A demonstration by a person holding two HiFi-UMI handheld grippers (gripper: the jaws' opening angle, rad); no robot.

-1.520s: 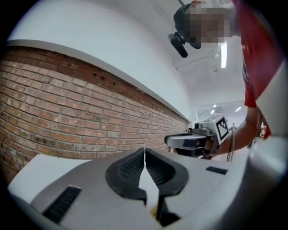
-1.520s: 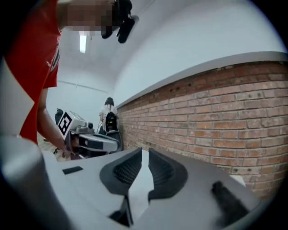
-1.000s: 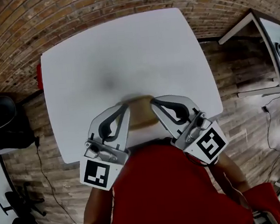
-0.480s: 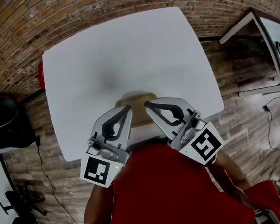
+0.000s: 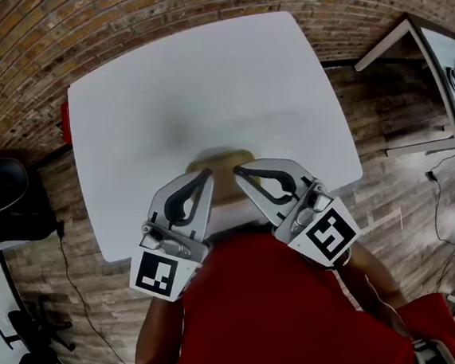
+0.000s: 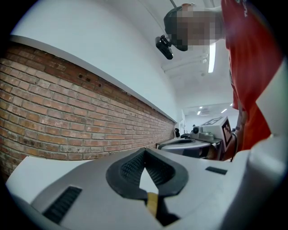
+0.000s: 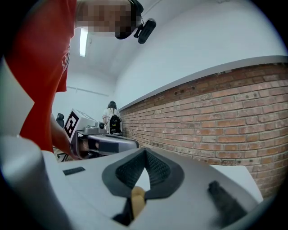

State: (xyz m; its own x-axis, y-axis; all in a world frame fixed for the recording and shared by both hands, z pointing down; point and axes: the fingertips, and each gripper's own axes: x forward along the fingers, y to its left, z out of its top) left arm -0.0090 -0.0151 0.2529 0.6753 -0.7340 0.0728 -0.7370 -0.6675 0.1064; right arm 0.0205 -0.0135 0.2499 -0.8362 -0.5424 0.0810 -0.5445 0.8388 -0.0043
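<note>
Head view gives us a tan, rounded thing (image 5: 221,160) on the white tabletop (image 5: 202,83) near its front edge, too blurred to name. Since a second ago both grippers have swung inward. The left gripper (image 5: 208,174) and right gripper (image 5: 238,170) now hang over it, tips close together. In each gripper view we see the jaws meeting tip to tip, clamping nothing, with a tan sliver showing through the gap.
</note>
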